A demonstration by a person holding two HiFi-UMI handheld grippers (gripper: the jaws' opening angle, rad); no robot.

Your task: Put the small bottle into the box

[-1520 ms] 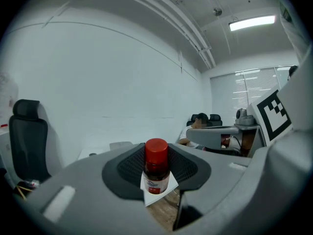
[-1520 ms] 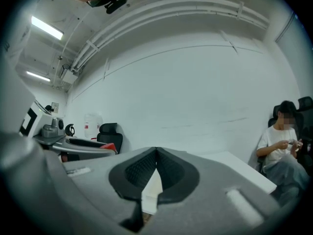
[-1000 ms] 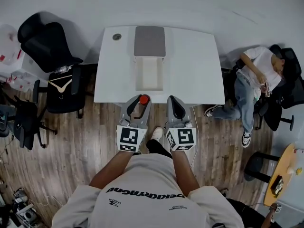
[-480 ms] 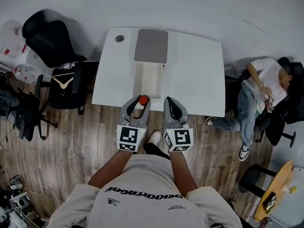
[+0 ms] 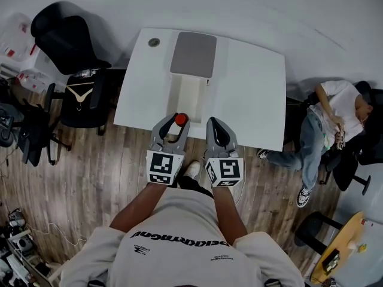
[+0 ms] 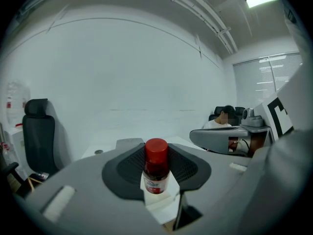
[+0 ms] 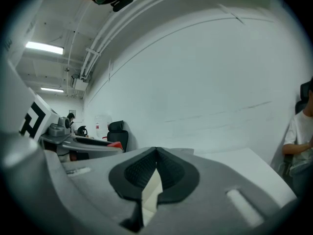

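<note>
**Head view:** camera above the person, facing steeply down. The white table (image 5: 251, 94) and box (image 5: 190, 94) lie toward 12 o'clock, with the left gripper (image 5: 172, 123) and right gripper (image 5: 216, 126) near centre.

**Left gripper view:** lens low, just behind the jaws, facing nearly level toward the white wall (image 6: 122, 72). The small bottle (image 6: 156, 166) is close at 6 o'clock.

**Right gripper view:** set likewise.

Each gripper view catches the other gripper, at 3 and 9 o'clock. All three views share the table.
</note>
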